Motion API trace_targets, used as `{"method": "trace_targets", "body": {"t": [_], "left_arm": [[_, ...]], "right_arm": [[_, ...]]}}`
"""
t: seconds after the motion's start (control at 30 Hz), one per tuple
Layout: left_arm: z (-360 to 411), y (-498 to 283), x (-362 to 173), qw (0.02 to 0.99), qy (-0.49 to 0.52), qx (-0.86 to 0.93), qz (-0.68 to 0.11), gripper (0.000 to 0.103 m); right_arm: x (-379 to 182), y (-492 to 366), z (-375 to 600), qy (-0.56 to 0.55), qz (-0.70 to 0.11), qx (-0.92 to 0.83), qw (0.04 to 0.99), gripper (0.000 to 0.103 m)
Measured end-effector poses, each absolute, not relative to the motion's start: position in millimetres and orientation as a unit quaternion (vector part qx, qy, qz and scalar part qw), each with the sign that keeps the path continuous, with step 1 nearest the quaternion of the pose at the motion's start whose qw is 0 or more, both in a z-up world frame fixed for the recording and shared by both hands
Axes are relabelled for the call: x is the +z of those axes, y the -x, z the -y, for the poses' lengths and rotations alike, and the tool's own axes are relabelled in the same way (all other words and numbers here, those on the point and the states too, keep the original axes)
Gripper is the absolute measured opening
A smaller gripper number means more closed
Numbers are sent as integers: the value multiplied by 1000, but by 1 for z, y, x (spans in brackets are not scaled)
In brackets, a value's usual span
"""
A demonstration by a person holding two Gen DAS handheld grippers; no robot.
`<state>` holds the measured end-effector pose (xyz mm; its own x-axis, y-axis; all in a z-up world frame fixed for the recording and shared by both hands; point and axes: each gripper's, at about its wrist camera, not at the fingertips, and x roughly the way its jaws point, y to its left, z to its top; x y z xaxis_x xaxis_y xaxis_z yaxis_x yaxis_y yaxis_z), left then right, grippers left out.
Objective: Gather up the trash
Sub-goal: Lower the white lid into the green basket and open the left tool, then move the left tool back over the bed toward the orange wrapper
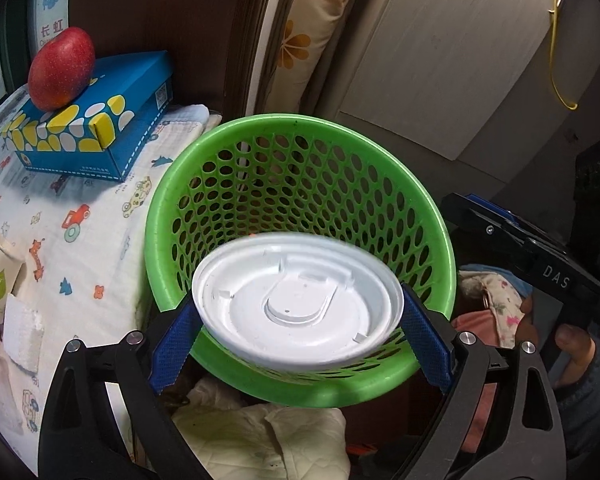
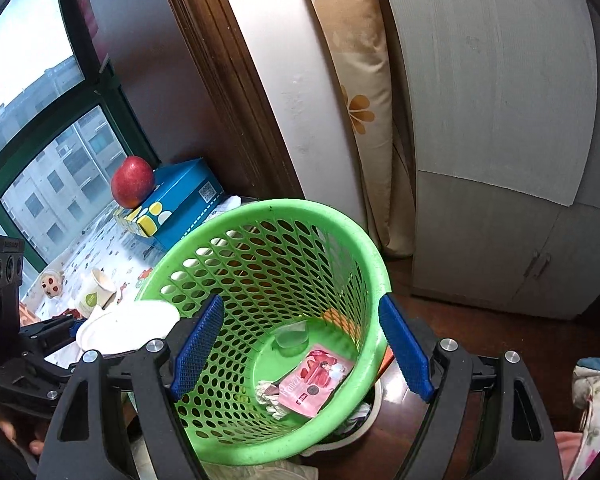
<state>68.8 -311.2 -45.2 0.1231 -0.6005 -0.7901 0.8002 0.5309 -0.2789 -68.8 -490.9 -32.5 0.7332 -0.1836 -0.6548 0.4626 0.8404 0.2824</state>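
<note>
- Beside the bed (image 1: 100,240), with its cartoon-print cloth, stands the green basket (image 1: 300,128), a perforated plastic bin that is tilted toward the cameras; in the right wrist view its floor already holds a pink wrapper (image 2: 320,376), a crumpled tissue (image 2: 270,396) and a small clear cup (image 2: 290,340).
- The left tongs (image 1: 300,340) are clamped on the white lid (image 1: 296,304), blue pads pressing its opposite rim edges, and hold it level just above the near rim of the basket.
- The right tongs (image 2: 300,344) stand apart with nothing between them; the near wall of the basket sits in the gap, though I cannot tell whether either pad touches it.
- The lid looks like thin moulded plastic: very light, springy, likely to bow or pop out if squeezed hard. I judge the rim the sound place to grip, as now, since the flat middle offers nothing to pinch.
- Releasing it over the opening should be enough; being so light, it may flutter or catch on the rim instead of dropping straight.
- On the bed a blue tissue box (image 1: 96,120) carries a red apple (image 1: 62,68), and a paper cup (image 1: 0,272) with a green drop logo lies further along, likely trash yet to gather.
- Readable writing: "DAS" on the right tool's black body, seen from the left wrist; Chinese characters "长虹" on a sign behind the apple; the wrapper's print is too small to read.
</note>
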Motion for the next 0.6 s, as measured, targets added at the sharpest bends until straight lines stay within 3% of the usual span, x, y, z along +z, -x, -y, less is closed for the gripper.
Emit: {"method": "trace_targets", "body": {"t": [0.6], "left_arm": [[238, -78, -24, 802, -75, -399, -437, 96]], "right_arm": [[-26, 53, 453, -205, -325, -137, 913, 77]]}}
